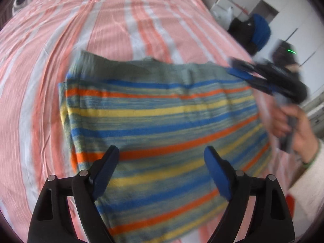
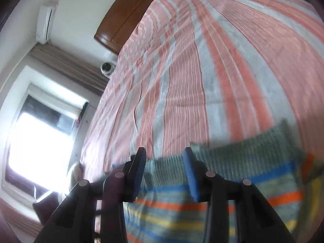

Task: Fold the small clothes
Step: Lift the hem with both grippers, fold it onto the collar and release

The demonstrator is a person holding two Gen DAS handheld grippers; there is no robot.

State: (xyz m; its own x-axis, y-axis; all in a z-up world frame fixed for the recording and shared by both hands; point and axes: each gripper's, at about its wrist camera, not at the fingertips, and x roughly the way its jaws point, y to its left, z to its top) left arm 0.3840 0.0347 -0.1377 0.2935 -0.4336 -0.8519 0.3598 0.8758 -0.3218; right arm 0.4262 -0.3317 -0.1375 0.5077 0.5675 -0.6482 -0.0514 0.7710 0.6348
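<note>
The striped knit garment (image 1: 162, 125) lies flat on the bed (image 1: 125, 20), near me and a little to the right of the bed's middle. It already reads as a tidy rectangle, with doubled layers showing along its left edge, so I judge that at least one fold is made. What is left, I would guess, is one more fold or some squaring of the edges. I cannot tell from here which kind of garment it is.

My left hand-held gripper (image 1: 162, 162) hovers over the near part of the cloth with its jaws spread wide and nothing between them. My right hand-held gripper (image 2: 164, 166) sits at the far right corner, by the grey-green ribbed band (image 2: 243, 151). Its jaws stand partly apart, and the pads do not seem to press on the cloth, though the blur makes this hard to be sure of.

The bed wears a sheet of salmon and white stripes, slightly creased, with no other clothes on it that I can see. A wooden headboard (image 2: 125, 18) closes the far end. Beyond it are a wall-mounted air conditioner (image 2: 46, 23), a bright window (image 2: 40, 141) with curtains, and white cupboards (image 1: 293, 16) on the right.
</note>
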